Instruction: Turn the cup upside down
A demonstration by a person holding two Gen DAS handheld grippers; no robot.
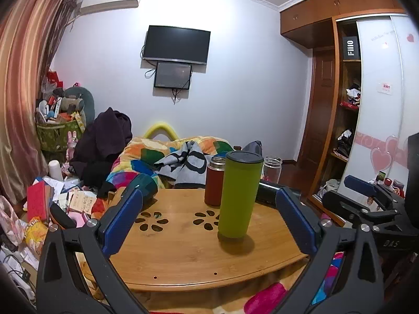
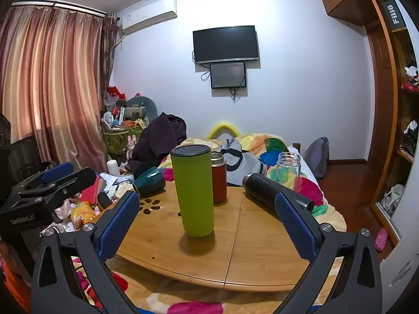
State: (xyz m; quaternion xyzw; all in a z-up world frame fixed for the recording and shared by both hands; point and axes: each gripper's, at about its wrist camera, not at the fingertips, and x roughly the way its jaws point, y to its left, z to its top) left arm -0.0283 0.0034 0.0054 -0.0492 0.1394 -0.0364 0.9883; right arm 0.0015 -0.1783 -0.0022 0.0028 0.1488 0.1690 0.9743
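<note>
Step in hand, as judged from the layout: approach. Neither gripper has contact with the green cup (image 2: 195,191), which stands on the wooden table (image 2: 262,248) with its dark lid or base at the top. Whether the cup has already been turned over cannot be told.

Position of the cup: near the middle of the table, slightly towards the front edge. A red flask (image 2: 219,176) stands just behind it, close but apparently not touching. A black bottle (image 2: 272,189) lies on its side towards the right edge. A dark teal cup (image 2: 149,180) lies tipped at the back left corner. A clear glass jar (image 2: 288,168) stands beyond the far right edge.

Gripper state:
- Right gripper (image 2: 207,225): jaws spread wide, nothing between them. It is held level in front of the near edge, with the green cup roughly centred in the gap but farther in.
- Left gripper (image 1: 209,222): jaws spread wide, empty. It is held level at the front edge, with the green cup to the right of centre in its gap.

The two grippers are side by side, the left gripper visible at the left margin of the right wrist view.

Next move, if the cup is to be turned: advance one gripper until the pads bracket the cup at mid-height, close firmly, lift clear of the table, rotate the wrist half a turn, then set down. Keep clearance from the red flask during rotation.
</note>
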